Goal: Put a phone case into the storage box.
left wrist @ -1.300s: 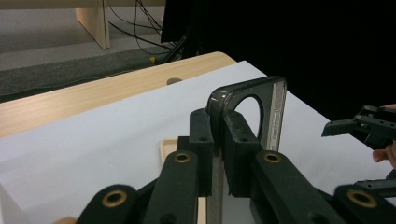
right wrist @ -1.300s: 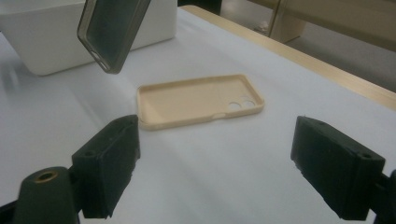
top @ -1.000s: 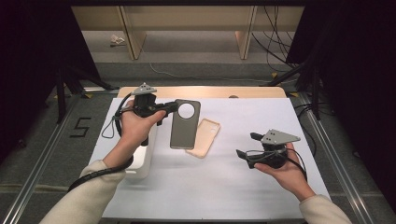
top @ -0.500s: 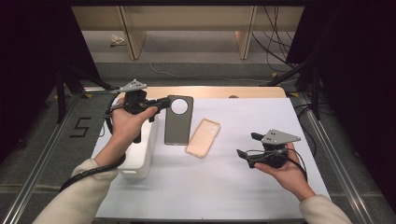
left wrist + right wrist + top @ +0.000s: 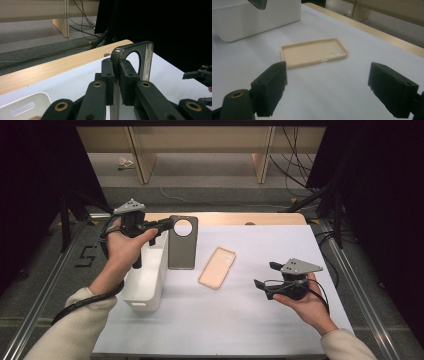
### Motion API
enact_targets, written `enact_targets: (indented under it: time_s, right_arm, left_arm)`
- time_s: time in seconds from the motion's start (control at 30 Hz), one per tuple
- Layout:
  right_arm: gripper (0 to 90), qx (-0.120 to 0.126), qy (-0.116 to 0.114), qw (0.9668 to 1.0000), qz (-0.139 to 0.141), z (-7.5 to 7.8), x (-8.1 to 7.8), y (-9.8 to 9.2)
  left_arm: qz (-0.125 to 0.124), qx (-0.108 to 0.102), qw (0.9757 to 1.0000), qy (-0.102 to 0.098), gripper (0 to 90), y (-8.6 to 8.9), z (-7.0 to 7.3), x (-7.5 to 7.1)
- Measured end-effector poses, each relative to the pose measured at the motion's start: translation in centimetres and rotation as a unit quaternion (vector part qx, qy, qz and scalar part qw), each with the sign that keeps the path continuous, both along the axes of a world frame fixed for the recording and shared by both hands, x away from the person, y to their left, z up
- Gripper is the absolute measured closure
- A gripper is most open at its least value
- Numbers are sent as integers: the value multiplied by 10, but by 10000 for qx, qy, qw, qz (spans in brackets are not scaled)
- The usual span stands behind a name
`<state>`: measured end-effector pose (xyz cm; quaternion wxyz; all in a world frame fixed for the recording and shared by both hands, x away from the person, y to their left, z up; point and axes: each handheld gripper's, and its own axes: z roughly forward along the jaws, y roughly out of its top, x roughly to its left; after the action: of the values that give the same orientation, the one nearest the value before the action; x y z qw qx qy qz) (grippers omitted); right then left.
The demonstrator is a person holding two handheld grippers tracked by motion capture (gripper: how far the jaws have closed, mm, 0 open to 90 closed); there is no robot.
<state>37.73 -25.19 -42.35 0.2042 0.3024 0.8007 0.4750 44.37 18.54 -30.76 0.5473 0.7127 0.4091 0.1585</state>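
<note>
While my left gripper (image 5: pixel 167 223) clamps the dark phone case (image 5: pixel 182 243) aloft beside the white bin (image 5: pixel 145 282) | right gripper (image 5: pixel 265 276) gapes idle near the beige phone case (image 5: pixel 217 267) | next, I reckon: lower it in, let go.

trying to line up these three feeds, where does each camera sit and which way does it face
High view: above the person's side, facing forward and down on the white-covered table; both forearms and hands show.
Left gripper view: rides the left gripper, looking along its jaws clamped on the dark grey phone case with a round cutout.
Right gripper view: rides the right gripper, open jaws facing the flat beige phone case.
Shared: each gripper view's case also shows in the high view, beside the white plastic bin.
</note>
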Motion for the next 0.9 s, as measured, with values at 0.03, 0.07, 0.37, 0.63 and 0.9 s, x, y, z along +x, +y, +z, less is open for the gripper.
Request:
enact_targets:
  time_s: [0.03, 0.07, 0.37, 0.63, 0.9]
  right_arm:
    - [167, -4, 4, 10000, -1, 0, 0, 0]
    - [167, -5, 5, 10000, 3, 0, 0, 0]
    - [167, 2, 19, 10000, -5, -1, 0, 1]
    - [168, -2, 36, 10000, -5, -1, 0, 0]
    - [168, -8, 45, 10000, -4, -2, 1, 0]
  left_arm:
    - [17, -12, 10000, -5, 827, 1, 1, 0]
    - [22, 4, 10000, -9, 827, 3, 1, 0]
    - [122, -3, 9999, -40, 827, 15, 3, 3]
    - [162, -6, 9998, -83, 827, 23, 5, 6]
    - [232, -1, 9996, -152, 827, 34, 11, 10]
